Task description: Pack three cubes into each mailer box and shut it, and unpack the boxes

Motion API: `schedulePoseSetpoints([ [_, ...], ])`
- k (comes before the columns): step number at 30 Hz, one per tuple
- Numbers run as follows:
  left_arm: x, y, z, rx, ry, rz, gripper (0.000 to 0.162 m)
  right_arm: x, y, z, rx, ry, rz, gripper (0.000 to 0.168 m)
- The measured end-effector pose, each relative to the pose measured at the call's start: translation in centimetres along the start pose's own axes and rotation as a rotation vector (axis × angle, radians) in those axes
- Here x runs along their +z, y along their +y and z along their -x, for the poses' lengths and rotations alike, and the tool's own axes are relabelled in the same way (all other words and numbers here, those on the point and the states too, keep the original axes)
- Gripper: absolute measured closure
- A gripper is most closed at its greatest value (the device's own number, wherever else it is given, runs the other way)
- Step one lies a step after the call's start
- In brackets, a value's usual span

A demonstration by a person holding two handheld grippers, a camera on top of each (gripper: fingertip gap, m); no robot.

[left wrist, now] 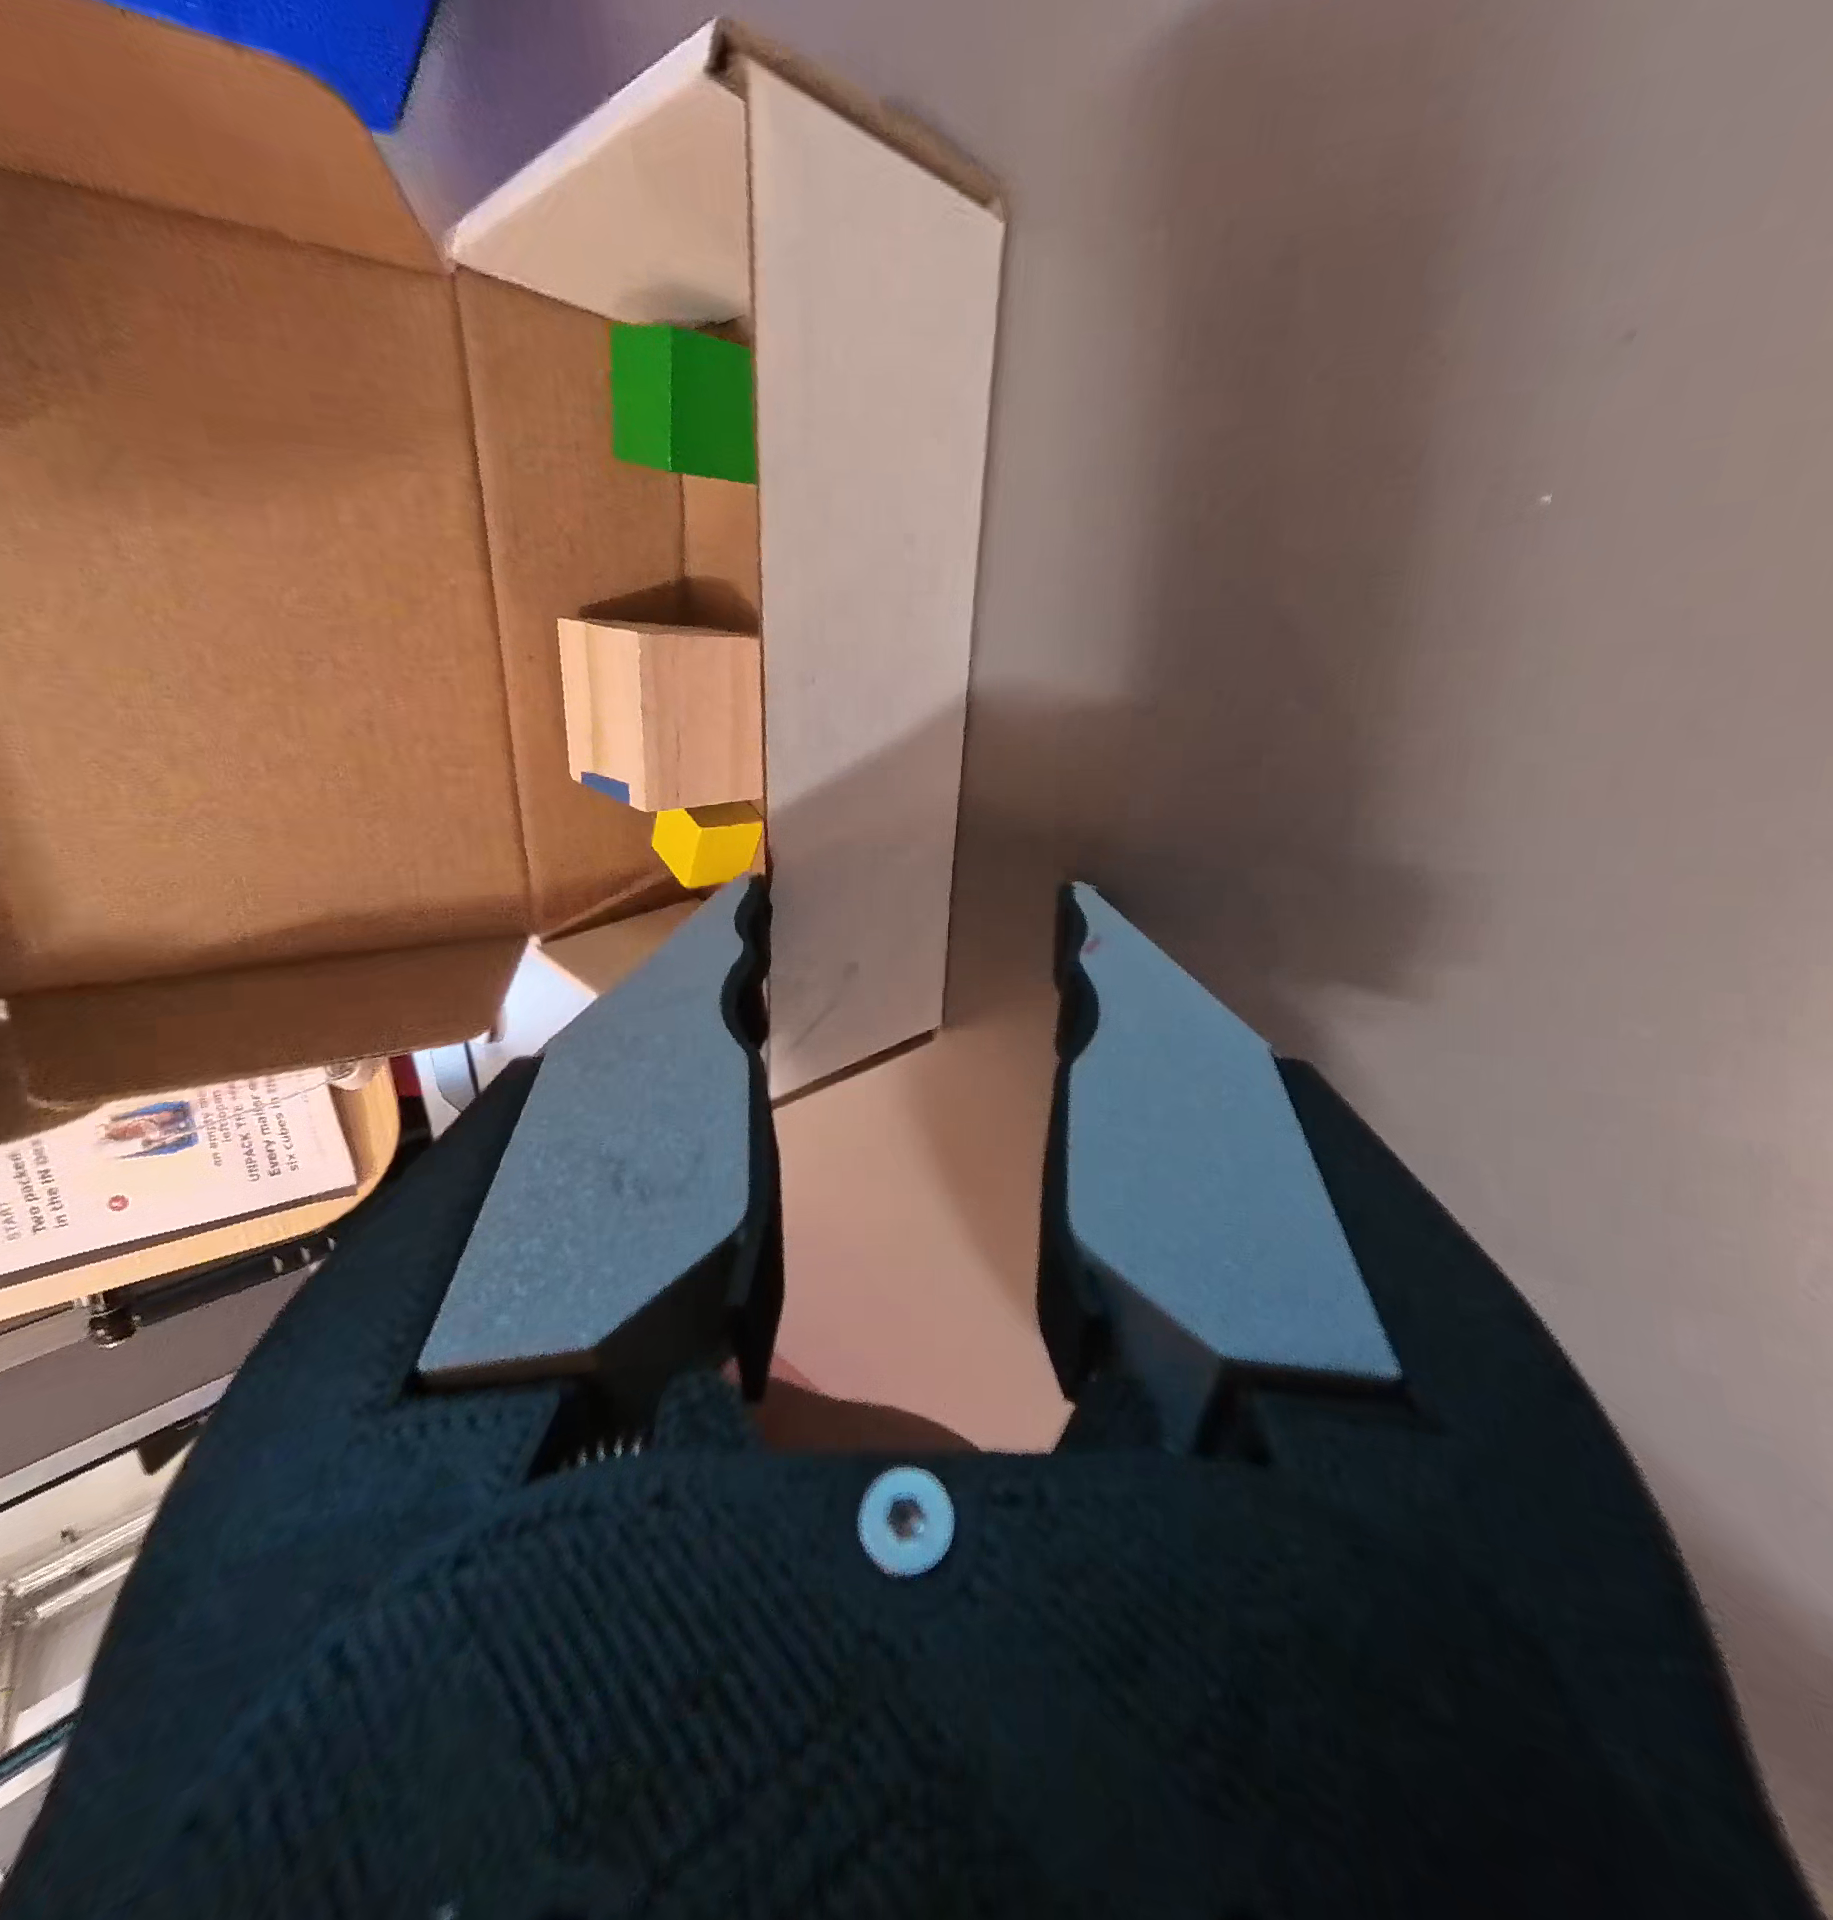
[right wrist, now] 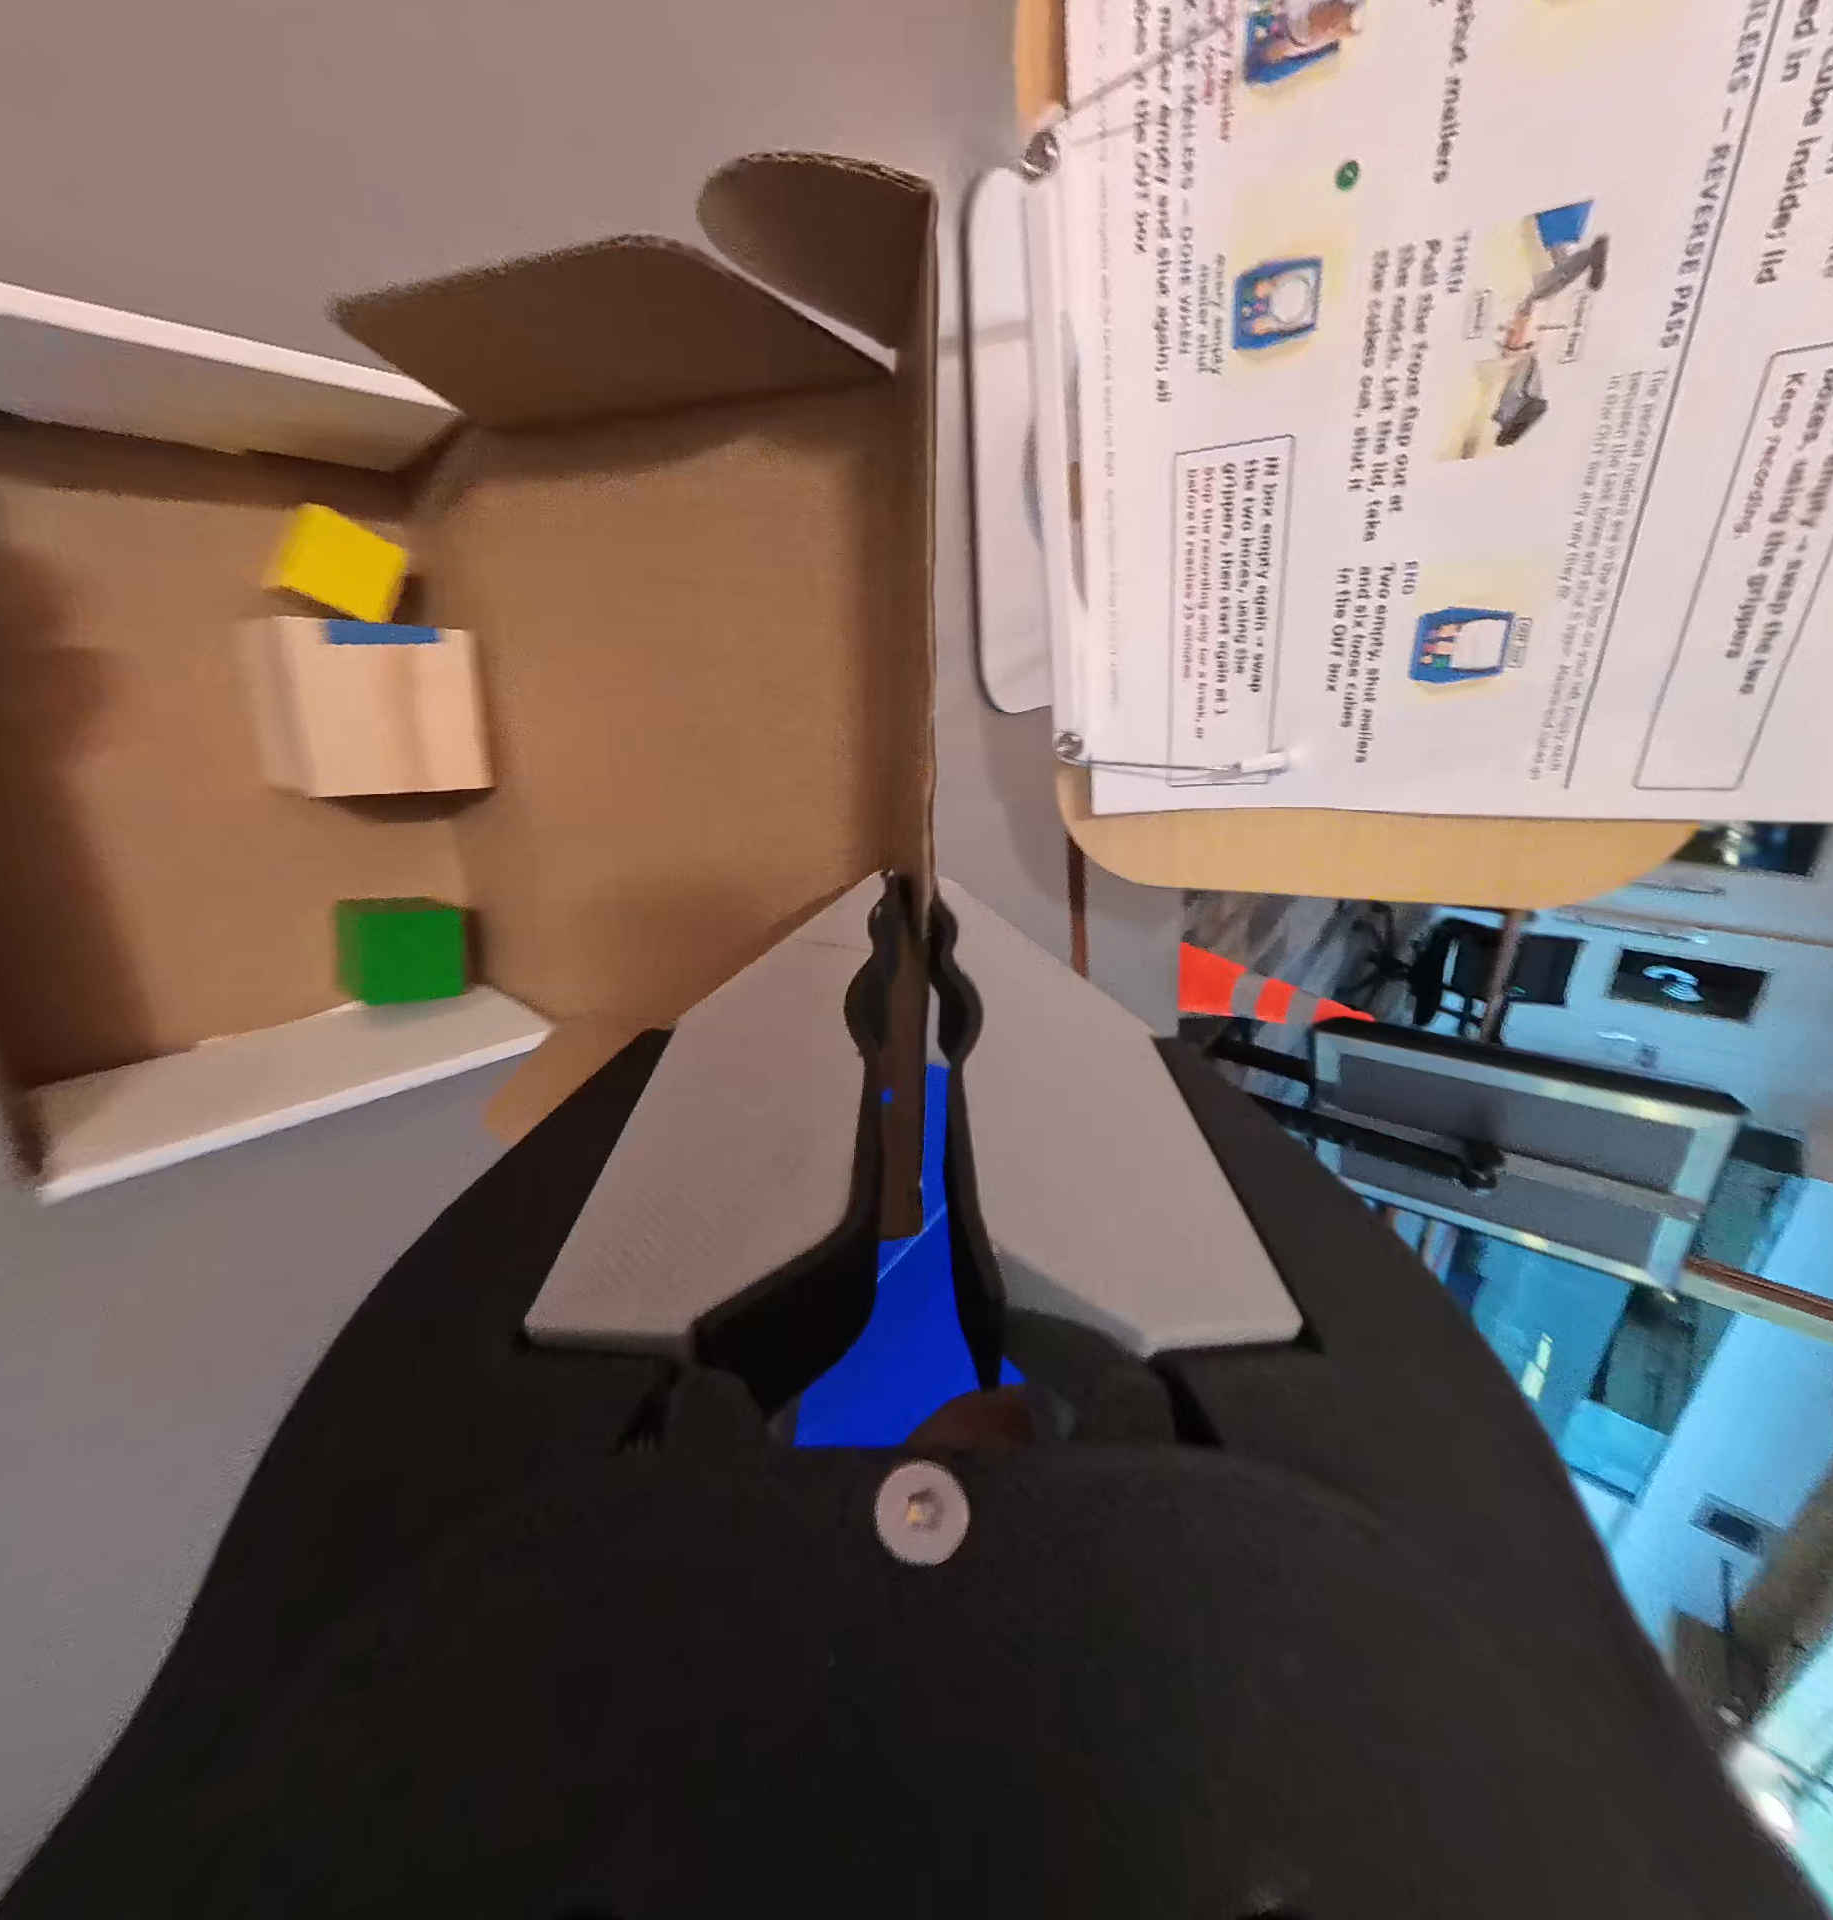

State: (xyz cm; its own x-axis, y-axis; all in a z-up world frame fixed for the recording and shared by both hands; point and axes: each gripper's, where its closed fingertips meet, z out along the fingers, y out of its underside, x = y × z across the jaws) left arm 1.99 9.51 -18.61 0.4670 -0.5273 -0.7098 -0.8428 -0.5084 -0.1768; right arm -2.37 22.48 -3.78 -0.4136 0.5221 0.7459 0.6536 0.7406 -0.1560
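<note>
the right tongs (right wrist: 909,914) pinch the edge of the mailer box lid (right wrist: 683,665). the left tongs (left wrist: 912,935) are spread, one finger (left wrist: 631,1143) against the box's white front wall (left wrist: 870,582). beyond them, inside the open box, sit a yellow cube (left wrist: 706,844), a plain wooden cube (left wrist: 663,707) and a green cube (left wrist: 683,400).

Soft indoor light, dark shadow on the grey table (left wrist: 1411,520), wide-angle edge bending, perhaps slight motion blur
</note>
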Motion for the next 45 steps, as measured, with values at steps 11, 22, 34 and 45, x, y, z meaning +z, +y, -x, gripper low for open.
schedulePoseSetpoints([
  [11, -0.3, -0.2, -0.2, -0.016, -0.016, -0.031, 0.112, 13.3, 2.5, 2.2, 0.060, -0.082, 0.104, 0.152],
  [22, -0.5, -0.4, -0.2, -0.087, 0.009, -0.063, 0.112, 14.8, 2.1, 2.2, 0.242, -0.157, 0.079, 0.133],
  [34, -0.7, -0.4, -0.3, -0.167, 0.109, 0.011, 0.114, 3.2, 2.3, -4.2, 0.611, 0.093, -0.149, 0.126],
  [45, 0.0, -0.4, 0.8, -0.567, 0.174, 0.032, 0.132, 4.3, 1.7, 1.6, 0.882, -0.023, -0.453, 0.119],
])
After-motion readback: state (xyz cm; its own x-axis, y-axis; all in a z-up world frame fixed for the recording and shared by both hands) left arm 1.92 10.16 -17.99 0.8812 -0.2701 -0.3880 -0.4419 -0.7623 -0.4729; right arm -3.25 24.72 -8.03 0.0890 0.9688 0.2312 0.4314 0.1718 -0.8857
